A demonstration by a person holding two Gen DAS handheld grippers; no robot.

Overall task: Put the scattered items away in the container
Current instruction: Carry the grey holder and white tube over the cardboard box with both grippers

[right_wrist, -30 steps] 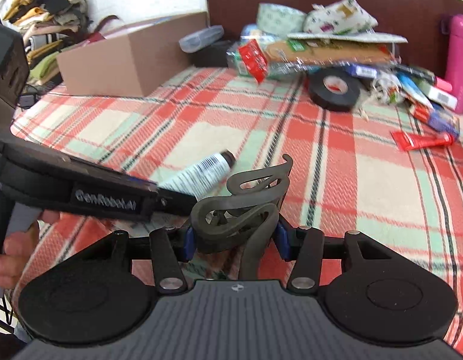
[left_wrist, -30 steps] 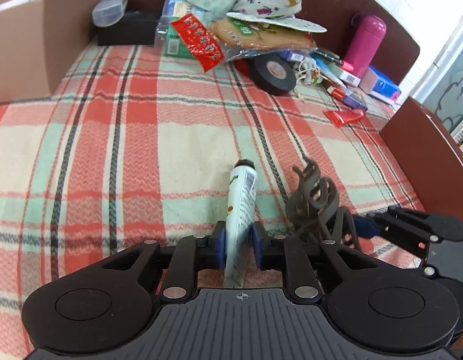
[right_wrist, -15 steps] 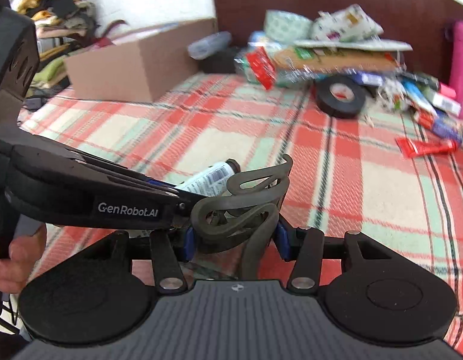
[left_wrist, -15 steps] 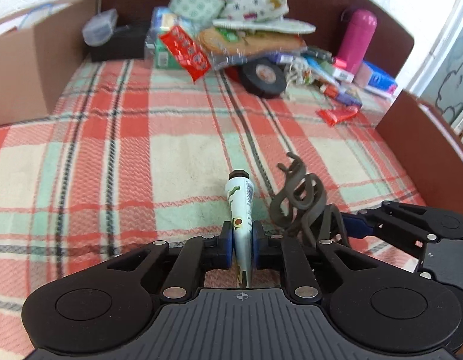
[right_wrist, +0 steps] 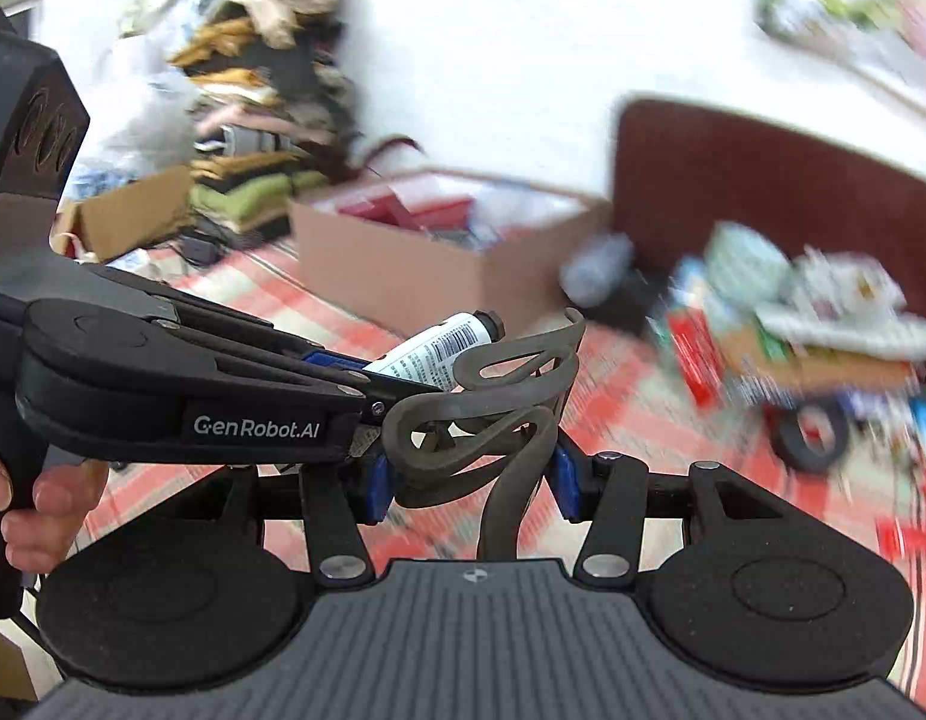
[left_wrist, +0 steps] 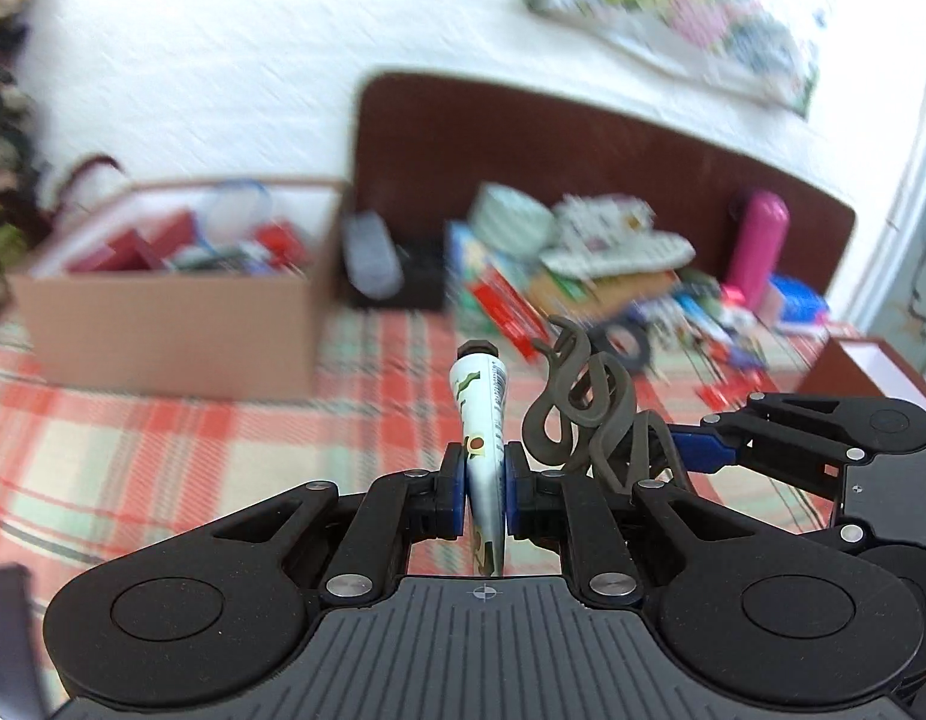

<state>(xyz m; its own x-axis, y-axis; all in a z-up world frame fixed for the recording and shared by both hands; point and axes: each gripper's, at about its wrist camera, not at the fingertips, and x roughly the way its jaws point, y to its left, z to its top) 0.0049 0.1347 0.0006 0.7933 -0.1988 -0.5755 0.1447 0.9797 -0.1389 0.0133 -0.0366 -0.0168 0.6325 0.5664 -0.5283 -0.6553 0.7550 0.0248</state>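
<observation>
On the far left of the plaid-covered bed (left_wrist: 163, 450) sits the open cardboard box (left_wrist: 169, 336), already part-filled with red and blue things too blurred to name; it lies ahead and to the left of both grippers. Next across, the left gripper (left_wrist: 484, 480) has its blue-padded fingers (left_wrist: 455, 489) clamped on the flat crimped end of a white cosmetic tube (left_wrist: 481, 408), having just closed onto it; the tube's long axis runs straight out along the fingers, black cap foremost, pointing roughly toward the box's right end. Just beside it to the right, the right gripper (right_wrist: 472, 483) holds a dark grey openwork hair claw clip (right_wrist: 487, 402) between fingers set part-way apart and pressed on its two sides, with the clip rising above the pads. Both loads are clear of the bedspread. The left hand looks the nearer to the box, so the tube would likely go in first, and the carry turns on swinging leftward over the near wall. Farther right, against the brown headboard (left_wrist: 583, 138), the unsorted heap (left_wrist: 583, 264) with its black tape roll (left_wrist: 628, 348) and pink bottle (left_wrist: 760, 246) remains.
</observation>
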